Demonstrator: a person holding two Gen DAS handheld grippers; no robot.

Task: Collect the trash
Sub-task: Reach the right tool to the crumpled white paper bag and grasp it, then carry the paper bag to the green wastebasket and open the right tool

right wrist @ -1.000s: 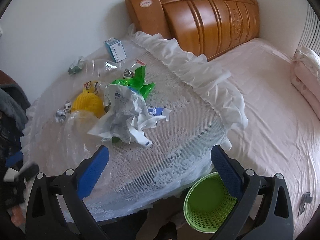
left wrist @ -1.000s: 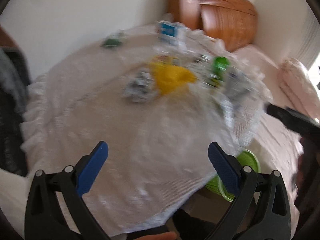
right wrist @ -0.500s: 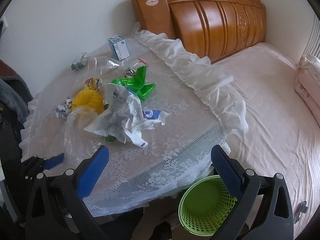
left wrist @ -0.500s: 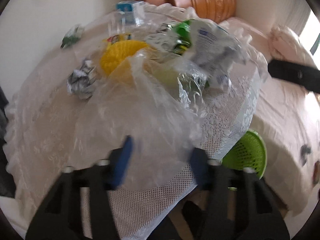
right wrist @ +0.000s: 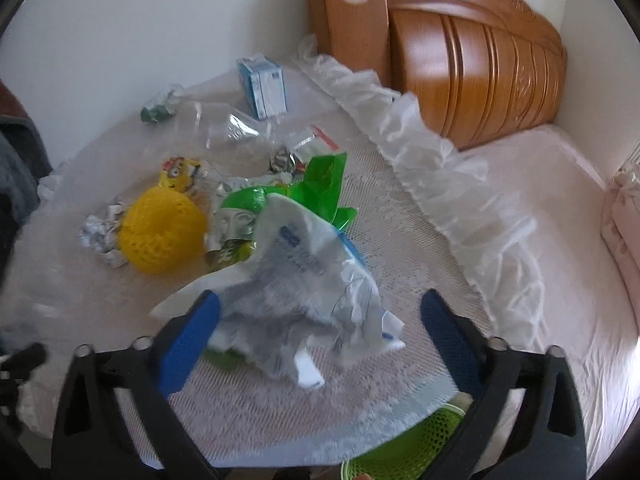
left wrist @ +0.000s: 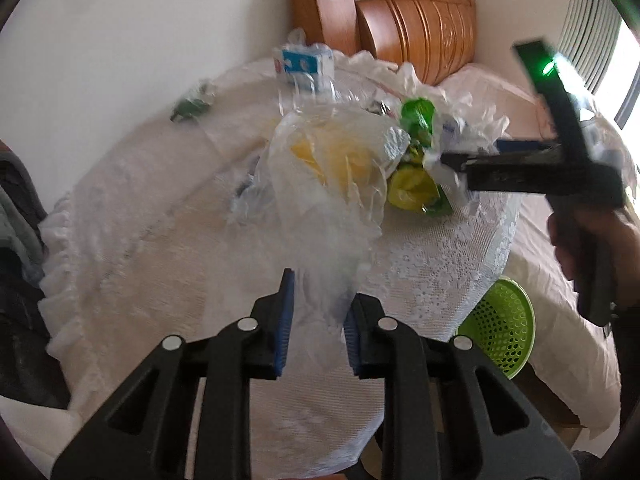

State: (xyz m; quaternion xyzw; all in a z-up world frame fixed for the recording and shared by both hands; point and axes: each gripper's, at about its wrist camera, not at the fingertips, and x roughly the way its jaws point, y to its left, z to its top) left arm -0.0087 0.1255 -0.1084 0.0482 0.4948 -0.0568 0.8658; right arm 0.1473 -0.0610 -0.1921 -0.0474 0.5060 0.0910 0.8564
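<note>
**Left claw pinching a plastic bag, right claw closing around a crumpled wrapper**

The left claw (left wrist: 318, 320) is clamping its blue pads together on the lower end of a clear, crinkled plastic bag (left wrist: 328, 184), which is standing up from the round table (left wrist: 140, 240) draped in white lace cloth. Through the bag a yellow shape is showing, blurred.

The right claw (right wrist: 320, 344) is sitting with its pads still apart, its jaws having just been closing, on either side of a crumpled white-and-grey printed plastic wrapper (right wrist: 304, 300) lying on the table. The left pad is just beside the wrapper's edge; whether it is touching cannot be told. The right pad is standing clear of it.

Behind the wrapper are lying green foil packaging (right wrist: 320, 184), a yellow knitted ball (right wrist: 162, 232), and a small blue-and-white carton (right wrist: 262, 88). A green perforated plastic basket (left wrist: 498, 332) is standing on the floor beside the table, next to the bed (right wrist: 560, 240).
</note>
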